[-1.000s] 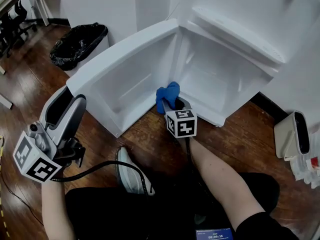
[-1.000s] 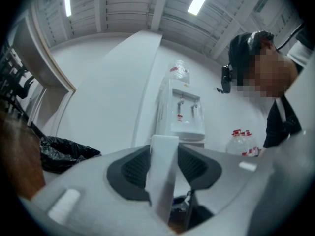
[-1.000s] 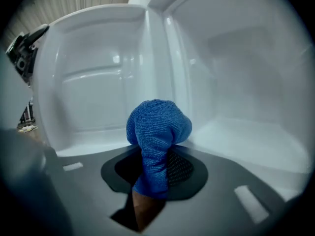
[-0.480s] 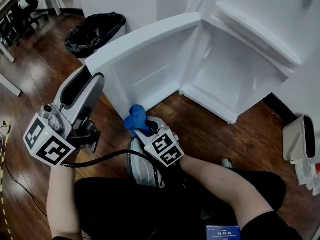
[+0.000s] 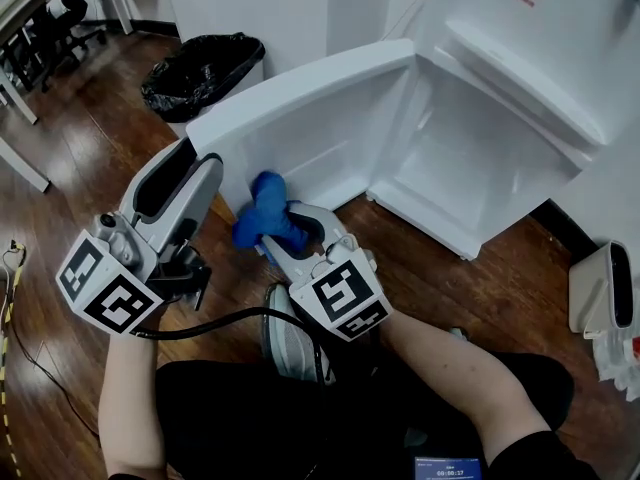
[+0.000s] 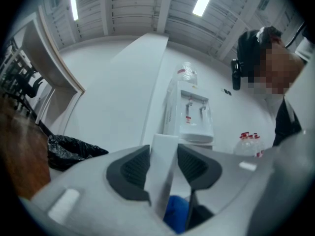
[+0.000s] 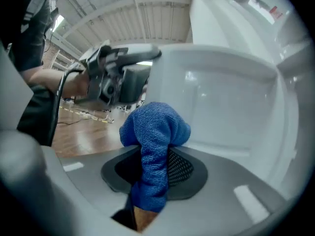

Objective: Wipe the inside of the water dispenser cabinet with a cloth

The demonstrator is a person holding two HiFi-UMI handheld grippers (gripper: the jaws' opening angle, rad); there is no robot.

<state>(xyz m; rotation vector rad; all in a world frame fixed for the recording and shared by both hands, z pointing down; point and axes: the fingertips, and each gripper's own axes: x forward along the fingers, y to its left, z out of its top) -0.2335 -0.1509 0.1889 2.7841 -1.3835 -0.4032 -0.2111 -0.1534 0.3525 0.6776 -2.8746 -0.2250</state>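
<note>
The white water dispenser cabinet [image 5: 480, 158] stands open, its door [image 5: 300, 118] swung out to the left. My left gripper [image 5: 196, 164] is shut on the door's free edge; in the left gripper view that white edge [image 6: 162, 161] sits between the dark pads [image 6: 130, 171]. My right gripper [image 5: 290, 226] is shut on a bunched blue cloth [image 5: 262, 213], low in front of the door's inner face. In the right gripper view the cloth [image 7: 155, 132] bulges above the gripper [image 7: 155, 168], with the door's inner face [image 7: 231, 97] close behind.
A bin lined with a black bag [image 5: 200, 63] stands behind the door on the wooden floor. A small white appliance [image 5: 605, 288] sits at the right edge. A person's shoe [image 5: 285, 343] is below the right gripper. The dispenser's taps [image 6: 194, 114] show beyond the door edge.
My right gripper has pulled the blue cloth away from the cabinet mouth, leftward and up, to the inner side of the door. The left gripper has kept its hold on the door edge.
</note>
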